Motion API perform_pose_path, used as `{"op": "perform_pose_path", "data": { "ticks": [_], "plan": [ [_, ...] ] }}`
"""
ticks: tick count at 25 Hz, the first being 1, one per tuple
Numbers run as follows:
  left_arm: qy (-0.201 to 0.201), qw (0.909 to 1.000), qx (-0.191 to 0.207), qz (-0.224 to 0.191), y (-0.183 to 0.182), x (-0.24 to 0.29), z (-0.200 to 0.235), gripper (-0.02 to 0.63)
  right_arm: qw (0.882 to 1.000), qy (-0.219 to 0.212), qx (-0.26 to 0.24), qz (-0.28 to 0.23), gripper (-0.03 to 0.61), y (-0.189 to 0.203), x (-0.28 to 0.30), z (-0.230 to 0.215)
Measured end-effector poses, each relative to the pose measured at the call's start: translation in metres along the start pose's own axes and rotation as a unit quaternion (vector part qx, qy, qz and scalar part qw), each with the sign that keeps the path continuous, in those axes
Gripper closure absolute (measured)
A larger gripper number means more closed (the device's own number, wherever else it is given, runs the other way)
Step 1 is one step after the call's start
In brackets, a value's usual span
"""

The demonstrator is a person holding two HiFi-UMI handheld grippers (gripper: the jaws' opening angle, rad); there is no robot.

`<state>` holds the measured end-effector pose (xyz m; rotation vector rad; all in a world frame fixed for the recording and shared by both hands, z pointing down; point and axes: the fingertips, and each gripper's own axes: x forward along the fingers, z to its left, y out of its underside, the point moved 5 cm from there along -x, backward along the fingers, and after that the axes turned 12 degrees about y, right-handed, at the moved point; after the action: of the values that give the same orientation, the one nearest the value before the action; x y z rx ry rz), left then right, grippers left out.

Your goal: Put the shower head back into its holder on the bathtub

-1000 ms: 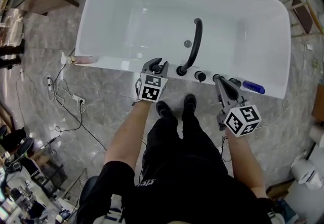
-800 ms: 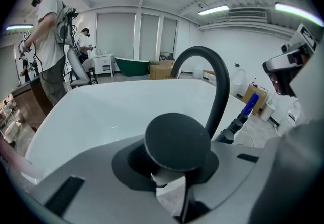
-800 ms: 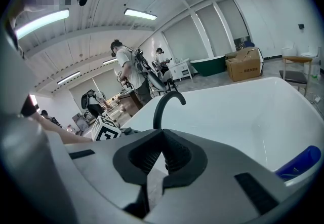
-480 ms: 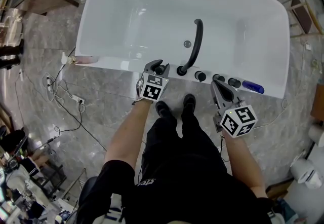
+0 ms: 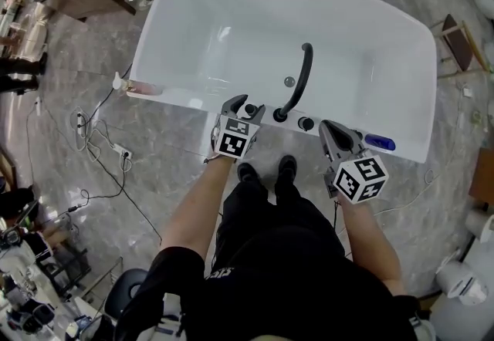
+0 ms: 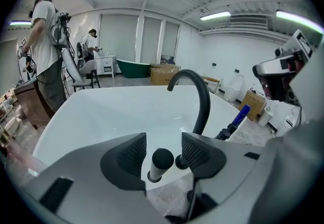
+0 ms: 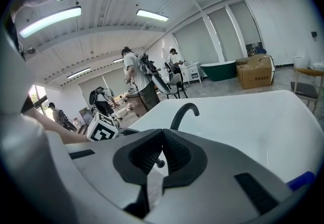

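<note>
Left gripper view: shower head stands upright between opening jaws of the left gripper, untouched; right gripper pressed together, empty, farther off.

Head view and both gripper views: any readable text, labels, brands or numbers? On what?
No text can be read in any view.
left marker cube: black-and-white square code only, no letters.
right marker cube: the same, code only.
black shirt: small white print near its left edge, too blurred to read.
cardboard box: no print that can be made out.
</note>
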<state>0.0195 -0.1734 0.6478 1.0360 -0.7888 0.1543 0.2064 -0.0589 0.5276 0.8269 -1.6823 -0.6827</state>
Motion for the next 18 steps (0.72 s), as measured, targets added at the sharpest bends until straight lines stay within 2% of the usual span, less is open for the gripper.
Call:
{"op": "perform_pose_path", "data": {
  "ticks": [4,8,12,18],
  "plan": [
    [-0.027,0.9993,-0.007,-0.025,-0.013,-0.03,-0.003,0.385,0.999,-0.006,-0.043,-0.004,0.563,-0.006,0.007,0.008],
    [-0.041,0.9981,-0.029,-0.035,-0.021,-0.06,-0.029,0.391,0.999,-0.019,-0.038,-0.001,0.563,-0.013,-0.013,0.01],
    [-0.076,0.9953,-0.041,-0.045,-0.033,-0.093,-0.041,0.432,0.998,-0.042,-0.055,-0.014,0.563,-0.029,-0.022,0.016],
    [-0.096,0.9905,-0.059,-0.079,-0.051,-0.124,-0.065,0.476,0.995,-0.052,-0.075,-0.048,0.563,-0.041,-0.034,0.009]
  ]
}}
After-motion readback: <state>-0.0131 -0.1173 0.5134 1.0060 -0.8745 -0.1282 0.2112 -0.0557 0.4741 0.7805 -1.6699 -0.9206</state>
